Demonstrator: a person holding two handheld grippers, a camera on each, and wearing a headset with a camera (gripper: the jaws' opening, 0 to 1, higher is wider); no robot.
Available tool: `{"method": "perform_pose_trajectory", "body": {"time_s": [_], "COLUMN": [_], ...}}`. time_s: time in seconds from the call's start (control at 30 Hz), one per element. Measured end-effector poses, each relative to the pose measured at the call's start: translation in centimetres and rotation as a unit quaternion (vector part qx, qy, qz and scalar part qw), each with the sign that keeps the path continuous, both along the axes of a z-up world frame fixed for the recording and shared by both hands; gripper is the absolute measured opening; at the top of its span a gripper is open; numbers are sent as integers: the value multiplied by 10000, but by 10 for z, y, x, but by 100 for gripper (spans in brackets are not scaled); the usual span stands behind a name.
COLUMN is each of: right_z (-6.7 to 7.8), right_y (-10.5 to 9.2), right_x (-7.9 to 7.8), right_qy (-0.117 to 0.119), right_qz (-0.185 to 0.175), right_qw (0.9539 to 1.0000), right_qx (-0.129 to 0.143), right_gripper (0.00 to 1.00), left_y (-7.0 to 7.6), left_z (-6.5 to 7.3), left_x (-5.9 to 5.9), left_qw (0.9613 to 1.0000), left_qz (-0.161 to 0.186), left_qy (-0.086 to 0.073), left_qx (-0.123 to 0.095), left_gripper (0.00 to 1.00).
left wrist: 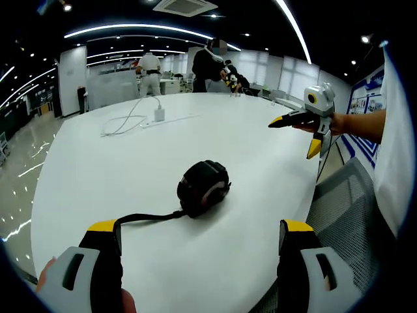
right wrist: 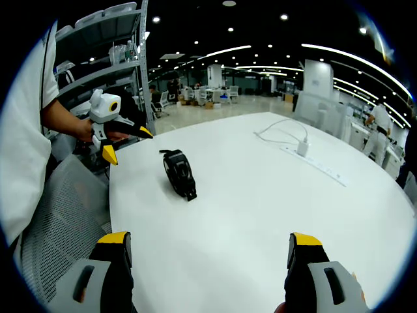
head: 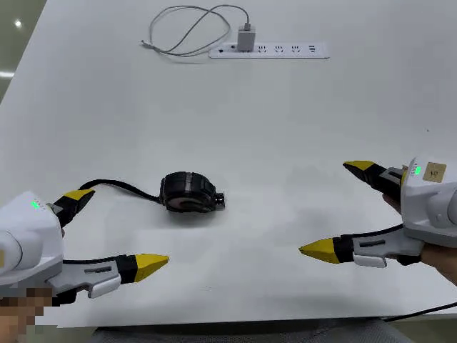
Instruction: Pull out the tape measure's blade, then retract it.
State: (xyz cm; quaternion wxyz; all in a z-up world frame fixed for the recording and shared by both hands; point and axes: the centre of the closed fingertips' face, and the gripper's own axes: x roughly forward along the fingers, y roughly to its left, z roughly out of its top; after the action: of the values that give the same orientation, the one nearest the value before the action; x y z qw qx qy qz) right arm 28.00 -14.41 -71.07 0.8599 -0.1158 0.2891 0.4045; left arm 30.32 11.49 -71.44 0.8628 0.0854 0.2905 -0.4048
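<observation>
A black tape measure lies on the white table, its blade wound in and a black wrist strap trailing to the left. It also shows in the left gripper view and the right gripper view. My left gripper stands open at the front left, its yellow tips apart and nothing between them. My right gripper stands open at the front right, well away from the tape measure. Each gripper faces the other across the table: the right gripper in the left gripper view, the left gripper in the right gripper view.
A white power strip with a plugged charger and a looped grey cable lies at the far side. The table's front edge runs just below the grippers. People stand in the room beyond the table.
</observation>
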Motion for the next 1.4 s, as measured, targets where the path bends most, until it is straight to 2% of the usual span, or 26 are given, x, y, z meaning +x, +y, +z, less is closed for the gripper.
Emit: {"method": "perform_pose_trajectory", "body": {"time_s": [0.43, 0.77, 1.4], "right_z": [1, -2, -3], "right_y": [-15, -24, -35], "right_x": [-15, -29, -37], "right_qy": [49, 141, 174], "right_qz": [-95, -141, -282], "right_qw": [9999, 9998, 9994], "right_qx": [20, -63, -104], "right_gripper": [99, 99, 99], "left_y": [12, 20, 25], "left_z": [1, 1, -3], "left_x": [-4, -9, -16], "left_qw": [9998, 9994, 9987], "left_qz": [-134, -249, -356], "left_qy": [-37, -6, 17], "left_qx": [124, 238, 368], "left_gripper": [99, 99, 99]}}
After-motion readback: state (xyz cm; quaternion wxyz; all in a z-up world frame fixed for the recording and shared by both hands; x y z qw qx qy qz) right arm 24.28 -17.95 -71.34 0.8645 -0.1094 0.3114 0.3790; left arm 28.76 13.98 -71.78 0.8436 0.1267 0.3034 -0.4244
